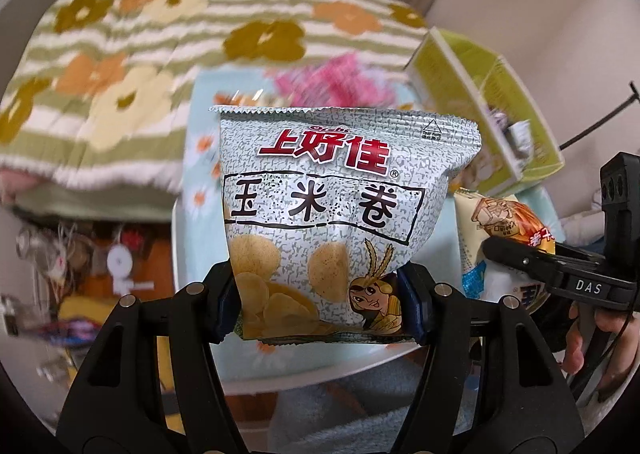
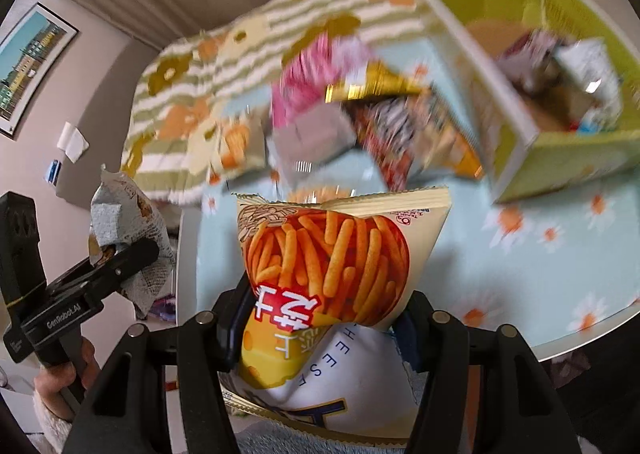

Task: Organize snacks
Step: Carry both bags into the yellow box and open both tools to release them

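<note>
Corn-chip bag (image 1: 320,213): silver-grey crackle print, red logo, black-outlined chars, pale yellow chips. Cheese-stick bag (image 2: 336,274): cream top, orange sticks on red, yellow and white below. Tablecloth (image 2: 540,254) under both: pale blue w/ white-orange daisies. Bin (image 2: 560,161) on it: lime green. Blanket (image 1: 120,53) behind cloth: green-white stripes, orange, cream and olive flowers.

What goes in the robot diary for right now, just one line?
left gripper: shut on corn chip bag | right gripper: shut on cheese stick bag | both bags lifted | green box: on table, some snacks inside
</note>
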`<state>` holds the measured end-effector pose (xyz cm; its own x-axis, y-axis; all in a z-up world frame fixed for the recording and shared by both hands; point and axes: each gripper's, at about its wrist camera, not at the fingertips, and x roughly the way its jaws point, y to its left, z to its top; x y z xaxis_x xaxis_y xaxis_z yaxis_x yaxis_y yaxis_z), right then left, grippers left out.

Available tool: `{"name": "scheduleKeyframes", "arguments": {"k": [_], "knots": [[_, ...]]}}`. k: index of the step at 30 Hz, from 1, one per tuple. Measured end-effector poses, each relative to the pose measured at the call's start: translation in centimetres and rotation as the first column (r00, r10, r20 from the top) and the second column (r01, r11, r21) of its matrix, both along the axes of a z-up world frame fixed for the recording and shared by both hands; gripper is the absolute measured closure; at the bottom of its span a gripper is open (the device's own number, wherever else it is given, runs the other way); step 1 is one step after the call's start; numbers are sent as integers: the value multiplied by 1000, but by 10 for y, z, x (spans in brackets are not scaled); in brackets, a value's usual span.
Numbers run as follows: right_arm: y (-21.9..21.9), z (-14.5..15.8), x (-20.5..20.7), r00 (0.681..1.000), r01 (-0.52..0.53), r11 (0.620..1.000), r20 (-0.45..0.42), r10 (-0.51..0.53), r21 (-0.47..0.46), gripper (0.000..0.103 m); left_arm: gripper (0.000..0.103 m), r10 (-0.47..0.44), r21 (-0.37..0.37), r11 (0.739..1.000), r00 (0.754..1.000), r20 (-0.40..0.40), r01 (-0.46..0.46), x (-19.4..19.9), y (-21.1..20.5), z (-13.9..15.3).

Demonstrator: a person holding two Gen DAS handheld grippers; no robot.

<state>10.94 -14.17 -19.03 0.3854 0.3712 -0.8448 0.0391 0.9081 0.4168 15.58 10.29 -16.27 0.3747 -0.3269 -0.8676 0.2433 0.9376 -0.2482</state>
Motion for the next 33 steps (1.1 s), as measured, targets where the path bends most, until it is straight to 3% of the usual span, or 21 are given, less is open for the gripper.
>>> {"name": "scheduleKeyframes", "arguments": {"k": [4,9,15,24,33], "knots": [[-33,29,8,996,30,1000,82,-29,-7,48,42,-41,-6,999,997,59,42,18,-31,28],[-81,54,25,984,53,998,172,-48,-27,48,42,-56,-31,998,995,79,59,41,-80,49],[-150,67,51,975,62,997,217,-50,-50,48,42,-53,-50,997,994,91,58,77,-161,61],[-240,55,103,980,68,996,194,-55,-64,48,42,-49,-43,998,998,46,51,141,-280,46],[-281,37,138,985,63,996,164,-53,-57,48,42,-80,67,994,997,-24,81,199,-351,-1]]}}
